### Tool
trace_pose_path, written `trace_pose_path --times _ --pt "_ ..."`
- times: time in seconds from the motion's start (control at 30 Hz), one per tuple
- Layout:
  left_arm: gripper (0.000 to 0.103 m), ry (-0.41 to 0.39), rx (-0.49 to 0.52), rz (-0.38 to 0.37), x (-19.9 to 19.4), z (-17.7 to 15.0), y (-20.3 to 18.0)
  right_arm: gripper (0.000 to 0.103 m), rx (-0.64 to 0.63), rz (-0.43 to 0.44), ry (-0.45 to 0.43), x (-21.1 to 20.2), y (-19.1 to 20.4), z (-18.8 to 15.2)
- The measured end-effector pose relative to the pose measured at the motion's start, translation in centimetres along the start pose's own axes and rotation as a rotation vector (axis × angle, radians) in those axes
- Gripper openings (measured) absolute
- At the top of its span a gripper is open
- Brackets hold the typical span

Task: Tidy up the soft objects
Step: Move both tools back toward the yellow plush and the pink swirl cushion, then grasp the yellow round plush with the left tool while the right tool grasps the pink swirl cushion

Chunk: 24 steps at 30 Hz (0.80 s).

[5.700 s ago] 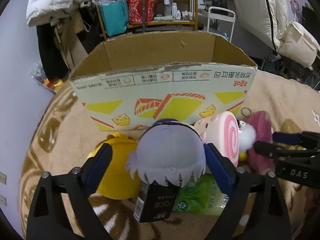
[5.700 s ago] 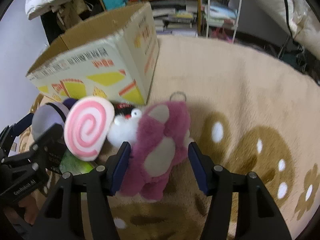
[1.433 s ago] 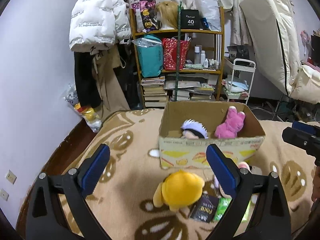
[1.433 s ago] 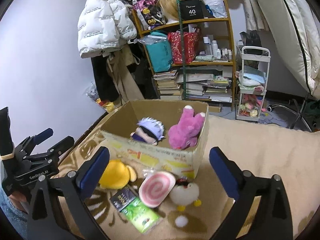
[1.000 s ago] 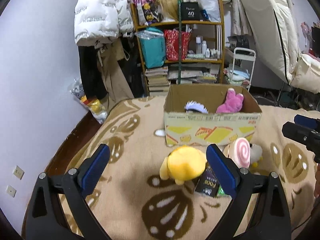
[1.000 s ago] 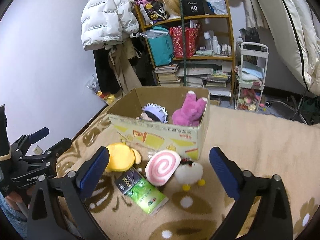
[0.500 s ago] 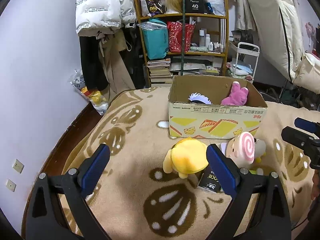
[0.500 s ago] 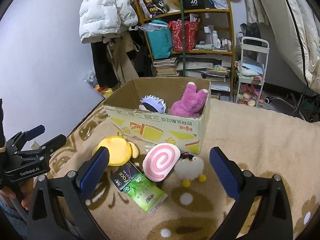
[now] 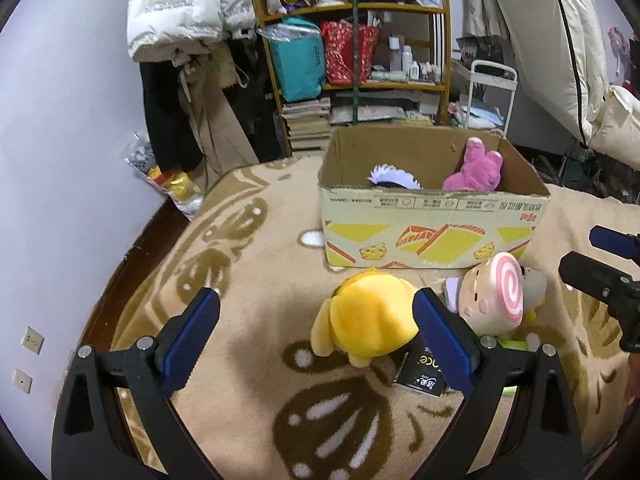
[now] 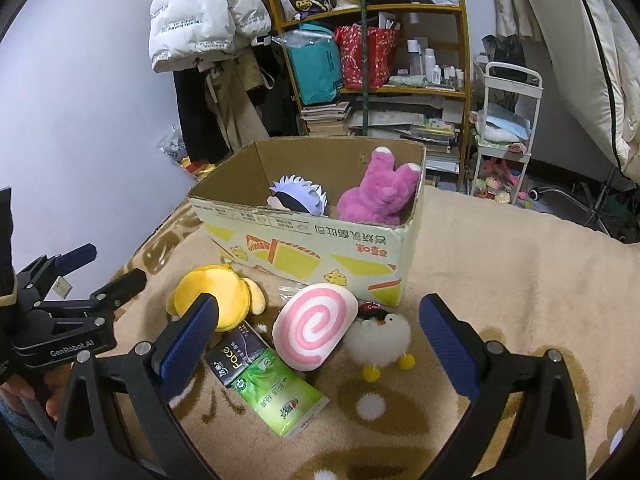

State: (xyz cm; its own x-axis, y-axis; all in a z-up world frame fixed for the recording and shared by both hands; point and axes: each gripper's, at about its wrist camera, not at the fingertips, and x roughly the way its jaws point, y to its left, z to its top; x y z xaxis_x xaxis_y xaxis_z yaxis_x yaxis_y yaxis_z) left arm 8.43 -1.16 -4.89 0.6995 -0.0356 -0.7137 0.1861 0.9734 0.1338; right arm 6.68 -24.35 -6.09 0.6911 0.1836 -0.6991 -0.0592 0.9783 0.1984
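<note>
Blue-padded and spread wide, the left gripper (image 9: pixel 316 326) is held above the patterned blanket (image 9: pixel 248 280) with nothing between its jaws; the yellow plush (image 9: pixel 366 326) lies just ahead, close against the inner face of the right-hand finger. A closing stroke from this offset would likely catch only the toy's edge, and the soft body could be pushed aside or rolled onto the black packet (image 9: pixel 422 372) touching it. The right gripper (image 10: pixel 320 332) is likewise fully parted and empty, angled down over the green tissue pack (image 10: pixel 280 394), the pink swirl cushion (image 10: pixel 314 326) and the white fluffy chick (image 10: pixel 380 338). Because these three are crowded together and partly overlapping, two might be pinched at once, or a packet could be dragged along with a toy. The cushion's broad, flat face may also slip if gripped across its width. Farther back, the cardboard box (image 10: pixel 320 254) already holds the white-haired doll (image 10: pixel 298 198) and the pink plush (image 10: pixel 380 194); a lifted toy could be snagged on its near rim if carried too low.
</note>
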Motion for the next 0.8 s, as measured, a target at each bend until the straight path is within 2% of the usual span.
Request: trace_pose_path --times 0.47,0.8 --pt "0.096 0.129 0.047 -0.049 6.0 0.2 -2.9 0.103 0.022 0.017 0.09 5.1 -0.4 0.1" --pt "0.096 0.2 0.132 -0.064 8.8 -0.8 -4.9 0.103 0.057 0.033 0.157 7.5 -1.2 -0.4"
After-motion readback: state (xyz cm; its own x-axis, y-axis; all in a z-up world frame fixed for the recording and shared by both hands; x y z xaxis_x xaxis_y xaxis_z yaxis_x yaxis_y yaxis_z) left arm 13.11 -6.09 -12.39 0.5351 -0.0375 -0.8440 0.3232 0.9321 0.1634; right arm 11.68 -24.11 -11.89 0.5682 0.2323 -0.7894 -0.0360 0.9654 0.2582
